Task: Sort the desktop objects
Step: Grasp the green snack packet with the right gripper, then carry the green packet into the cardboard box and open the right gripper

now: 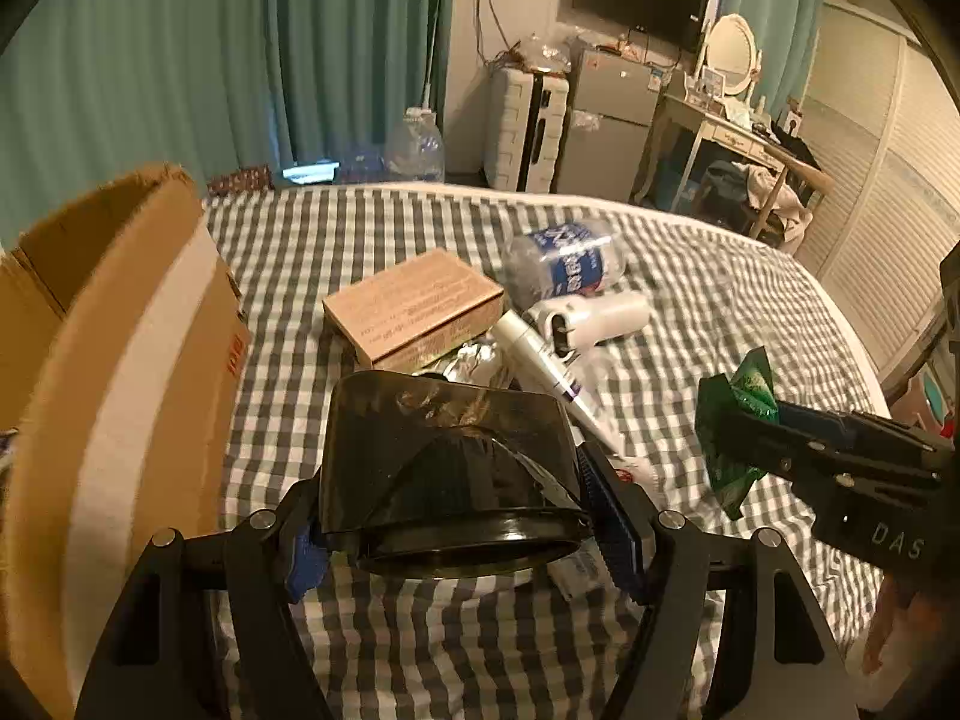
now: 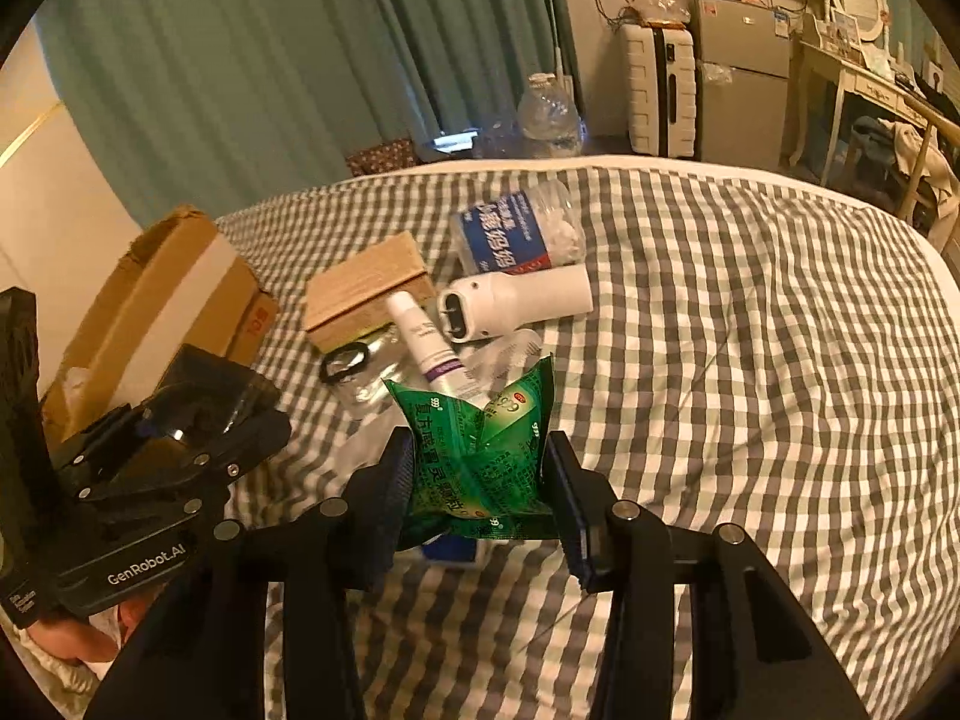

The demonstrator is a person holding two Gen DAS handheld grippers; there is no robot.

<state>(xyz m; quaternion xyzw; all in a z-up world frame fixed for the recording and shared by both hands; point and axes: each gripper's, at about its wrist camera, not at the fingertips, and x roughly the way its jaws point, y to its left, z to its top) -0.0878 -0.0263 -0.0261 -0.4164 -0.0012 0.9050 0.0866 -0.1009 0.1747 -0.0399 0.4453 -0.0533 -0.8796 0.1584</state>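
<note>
My left gripper (image 1: 456, 516) is clamped on a dark smoky plastic cover (image 1: 444, 462), held above the checked bedsheet (image 1: 372, 648); my right gripper (image 2: 480, 492) pinches a crumpled green sachet (image 2: 480, 456) between its pads; ahead of both tongs lie a small brown box (image 1: 414, 306), a white tube (image 2: 420, 336) and a crushed water bottle (image 2: 522, 228); left of my left tongs stands an open cardboard carton (image 1: 120, 360).
</note>
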